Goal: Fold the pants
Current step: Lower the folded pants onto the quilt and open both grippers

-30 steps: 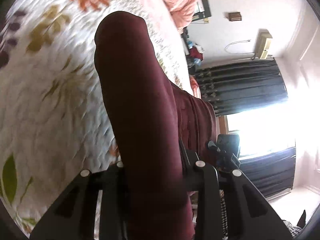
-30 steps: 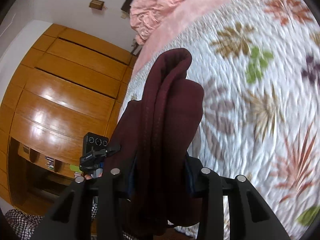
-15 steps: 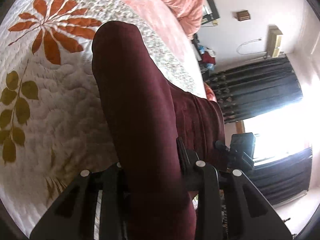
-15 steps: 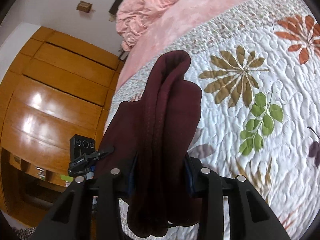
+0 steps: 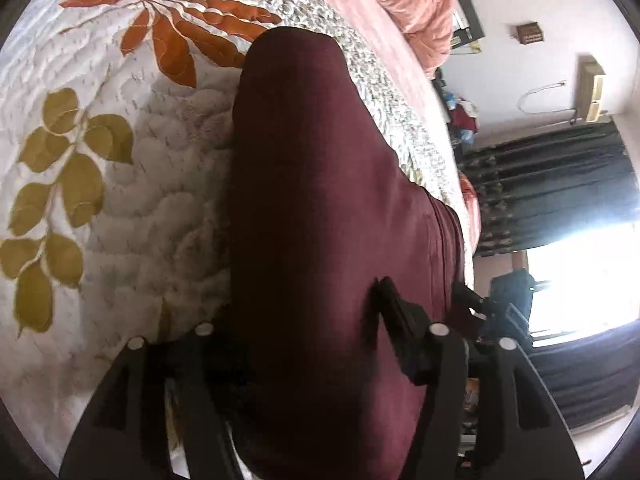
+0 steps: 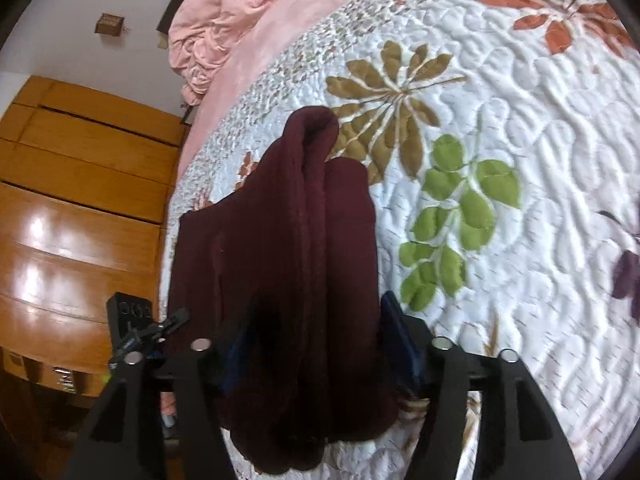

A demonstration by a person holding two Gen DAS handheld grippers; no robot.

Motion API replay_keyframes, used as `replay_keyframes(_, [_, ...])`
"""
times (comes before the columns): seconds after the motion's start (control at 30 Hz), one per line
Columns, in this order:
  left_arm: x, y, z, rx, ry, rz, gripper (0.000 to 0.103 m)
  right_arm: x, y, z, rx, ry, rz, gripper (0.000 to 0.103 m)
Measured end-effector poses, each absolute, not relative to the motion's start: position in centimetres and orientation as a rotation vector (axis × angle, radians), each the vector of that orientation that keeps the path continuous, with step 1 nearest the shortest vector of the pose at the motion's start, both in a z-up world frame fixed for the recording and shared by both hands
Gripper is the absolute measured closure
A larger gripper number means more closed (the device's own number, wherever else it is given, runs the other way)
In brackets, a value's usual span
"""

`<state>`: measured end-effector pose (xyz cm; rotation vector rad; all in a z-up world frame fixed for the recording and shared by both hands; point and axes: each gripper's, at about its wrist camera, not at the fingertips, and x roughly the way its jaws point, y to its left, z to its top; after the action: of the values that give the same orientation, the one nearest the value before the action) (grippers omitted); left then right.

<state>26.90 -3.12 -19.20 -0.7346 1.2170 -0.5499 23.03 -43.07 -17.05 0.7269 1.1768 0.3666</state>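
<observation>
Both the left gripper (image 5: pixel 316 344) and right gripper (image 6: pixel 316 352) have just been spread apart, so the pants (image 5: pixel 320 208) between their jaws are judged released onto the bed (image 6: pixel 500 160).

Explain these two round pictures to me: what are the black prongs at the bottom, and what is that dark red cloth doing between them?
No robot here: a person holds a two-finger gripper in each hand, and a small wide-angle camera on each one looks forward along its fingers. That is why each picture is round and bent at the edges. One picture comes from the left gripper, the other from the right gripper; the black prongs are their fingers.

The dark red cloth is a pair of pants, being folded. It lies bunched between the fingers in both views and drapes onto the bed, which has a white quilt with leaf and flower prints. Both pairs of jaws have just been opening, so the pants look released, not pinched.

Behind are a pink blanket, a wooden wardrobe and dark curtains.
</observation>
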Motion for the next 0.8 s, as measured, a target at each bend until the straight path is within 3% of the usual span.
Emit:
replay_keyframes(0.07, [26.2, -2.2, -18.2, -0.682, 1.208, -0.499, 0.034, 21.9, -43.6, -15.4, 0.681, 1.138, 0.33, 0.038])
replay_keyframes(0.2, [23.7, -1.0, -13.0, -0.474, 1.085, -0.319, 0.029, 18.6, -43.3, -11.1, 0.578, 1.028, 0.359, 0.039])
replay_keyframes(0.3, [21.8, -2.0, -9.3, -0.363, 0.975, -0.279, 0.014, 16.4, -41.0, -8.4, 0.454, 0.98, 0.398, 0.039])
replay_keyframes(0.43, [20.9, -5.7, -7.8, -0.239, 0.944, -0.313, 0.013, 15.6, -38.2, -7.8, 0.393, 0.979, 0.412, 0.039])
replay_keyframes(0.8, [20.1, -8.5, -12.7, -0.103, 1.044, -0.227, 0.013, 15.5, -36.9, -10.6, 0.296, 1.03, 0.274, 0.044])
